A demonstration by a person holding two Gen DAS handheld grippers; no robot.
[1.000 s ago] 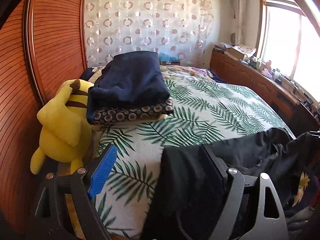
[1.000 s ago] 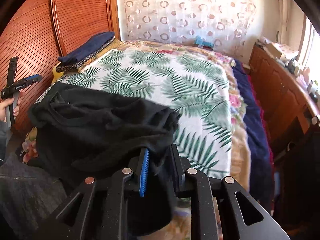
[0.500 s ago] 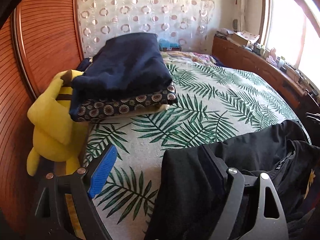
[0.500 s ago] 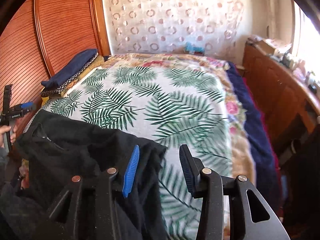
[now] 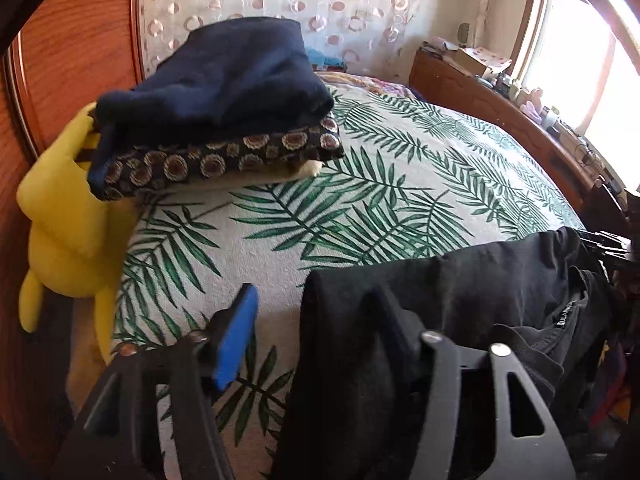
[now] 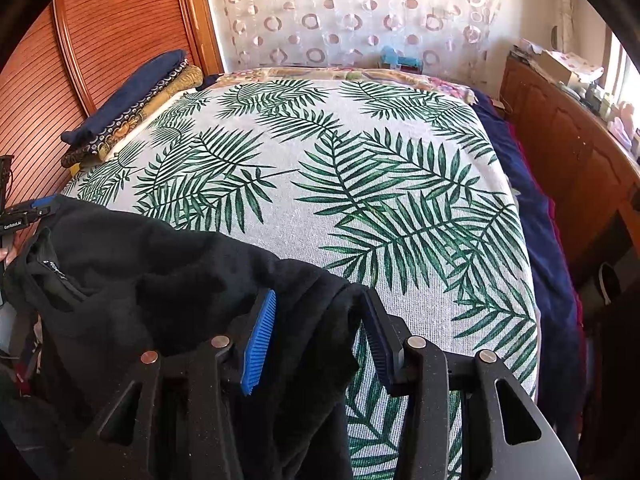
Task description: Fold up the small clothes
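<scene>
Draping over the near edge of a bed [image 6: 400, 168] covered in a palm-leaf print, a black garment [image 6: 168, 264] hangs between two hand-held grippers. The left gripper [image 5: 316, 332] stands spread wide: its blue-padded finger [image 5: 234, 344] hovers clear over the bedspread, while the opposite finger is buried under a fold of the black cloth, so the fabric lies over that finger rather than being pinched. The right gripper [image 6: 316, 340] is likewise parted, with a bunched corner of the garment sitting in the gap between its blue pad [image 6: 260, 344] and its dark pad [image 6: 378, 340]; the cloth touches the fingers but the two pads are well apart. A collar with a small sewn label [image 5: 566, 312] shows in the left wrist view, toward the garment's right side. Near the bed's far left corner, beside the slatted wooden wardrobe door [image 6: 108, 28], a folded navy garment [image 5: 224, 76] tops a stack of patterned folded fabric [image 5: 216, 160]. A yellow plush toy [image 5: 68, 216] leans against that stack at the bed's left edge. A patterned curtain [image 6: 352, 16] hangs behind the bed, and a wooden cabinet [image 6: 568, 132] runs along its right side.
</scene>
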